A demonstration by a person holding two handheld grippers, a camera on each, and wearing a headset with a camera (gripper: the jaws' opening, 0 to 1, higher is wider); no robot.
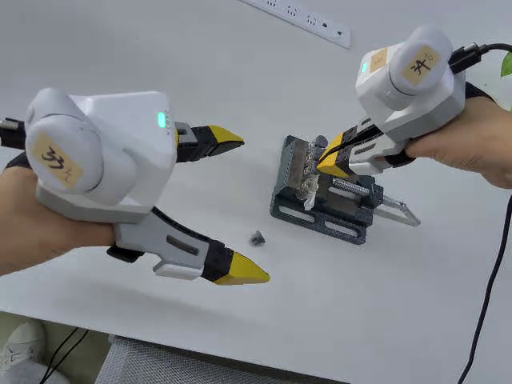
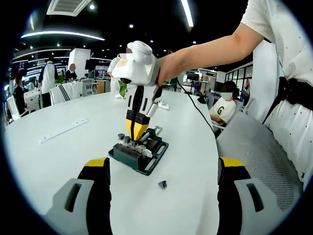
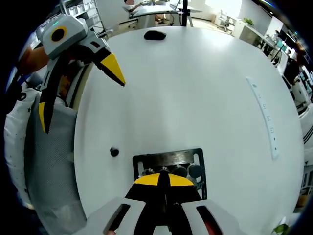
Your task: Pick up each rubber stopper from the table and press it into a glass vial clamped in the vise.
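Note:
A dark vise (image 1: pixel 324 218) stands mid-table and clamps a row of clear glass vials (image 1: pixel 305 176). One vial at the far end carries a grey stopper (image 1: pixel 321 142). My right gripper (image 1: pixel 329 165) is shut, and its yellow tips point down onto the vials; whether anything sits between them is hidden. In the right gripper view its tips (image 3: pixel 164 179) cover the vials, beside two stoppered ones (image 3: pixel 195 170). A loose dark stopper (image 1: pixel 257 238) lies on the table in front of the vise. My left gripper (image 1: pixel 238 205) hovers wide open to the left of that stopper (image 2: pixel 162 184).
The white table (image 1: pixel 240 72) has a white power strip (image 1: pixel 308 18) along its far edge. A black cable (image 1: pixel 486 304) hangs off the right side. In the left gripper view, people sit and stand in an office behind the table.

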